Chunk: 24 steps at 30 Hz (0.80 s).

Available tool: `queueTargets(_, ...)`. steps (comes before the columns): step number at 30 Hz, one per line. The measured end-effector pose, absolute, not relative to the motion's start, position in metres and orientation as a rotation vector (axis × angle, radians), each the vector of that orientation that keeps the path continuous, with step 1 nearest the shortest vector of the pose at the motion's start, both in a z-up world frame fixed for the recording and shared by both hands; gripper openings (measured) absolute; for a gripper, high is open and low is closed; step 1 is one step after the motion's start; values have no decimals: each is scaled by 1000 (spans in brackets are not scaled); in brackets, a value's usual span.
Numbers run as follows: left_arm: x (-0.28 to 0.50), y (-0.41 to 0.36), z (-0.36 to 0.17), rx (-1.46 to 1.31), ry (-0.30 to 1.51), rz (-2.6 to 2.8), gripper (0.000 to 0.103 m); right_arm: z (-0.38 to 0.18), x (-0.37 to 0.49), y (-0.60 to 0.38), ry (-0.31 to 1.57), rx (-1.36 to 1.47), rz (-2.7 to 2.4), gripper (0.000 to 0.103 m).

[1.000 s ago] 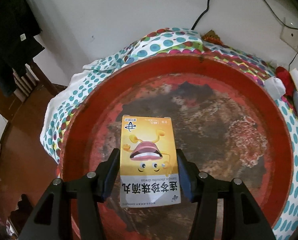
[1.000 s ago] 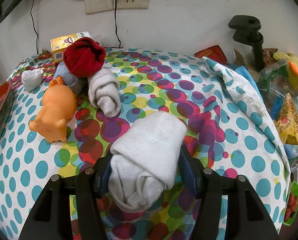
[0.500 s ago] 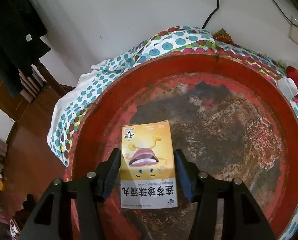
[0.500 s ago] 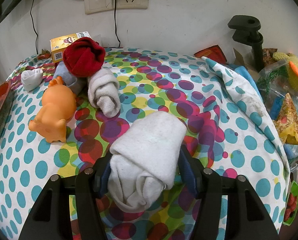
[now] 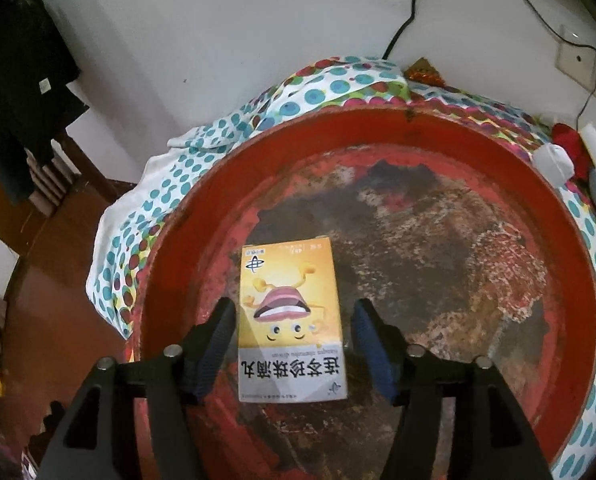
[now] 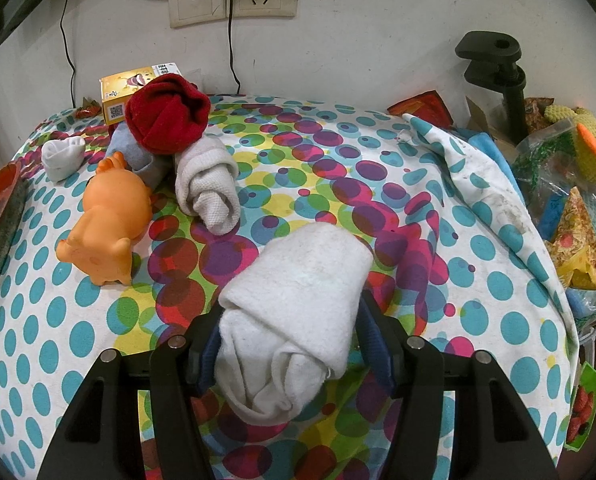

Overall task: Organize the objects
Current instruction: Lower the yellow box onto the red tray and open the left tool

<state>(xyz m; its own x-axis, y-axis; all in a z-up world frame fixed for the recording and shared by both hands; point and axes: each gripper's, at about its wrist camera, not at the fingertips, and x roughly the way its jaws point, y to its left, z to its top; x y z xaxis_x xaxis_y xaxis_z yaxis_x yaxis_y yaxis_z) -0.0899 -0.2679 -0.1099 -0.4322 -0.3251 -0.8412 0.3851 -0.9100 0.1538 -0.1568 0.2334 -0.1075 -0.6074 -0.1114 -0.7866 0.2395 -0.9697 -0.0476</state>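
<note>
Spreading since earlier — left gripper jaws now off yellow box; right gripper clamps white towel.

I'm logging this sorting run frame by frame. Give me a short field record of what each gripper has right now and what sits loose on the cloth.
left gripper: jaws open, gaps on both sides of the yellow box
yellow box: lying flat in the red tray
right gripper: jaws shut on the white rolled towel
loose on the dotted cloth: orange toy, red sock ball, grey rolled sock, small white sock
second yellow box: behind the red sock ball, by the wall
</note>
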Motion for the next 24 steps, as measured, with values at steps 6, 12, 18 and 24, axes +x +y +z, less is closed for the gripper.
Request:
queueTargets(6, -82, -267, -102, 1338, 116, -2382, 66, -108, -157, 234, 215, 1281, -2643, 59)
queueTargets(12, -71, -270, -99, 1324, 128, -2397, 66, -107, -157, 235, 212, 1282, -2643, 59)
queueTargets(18, -49, -257, -84, 1263, 152, -2480, 67, -107, -157, 236, 216, 1282, -2644, 59)
queueTargets(24, -29, -243, -80, 1245, 186, -2530, 67, -106, -156, 236, 237, 1280, -2651, 59)
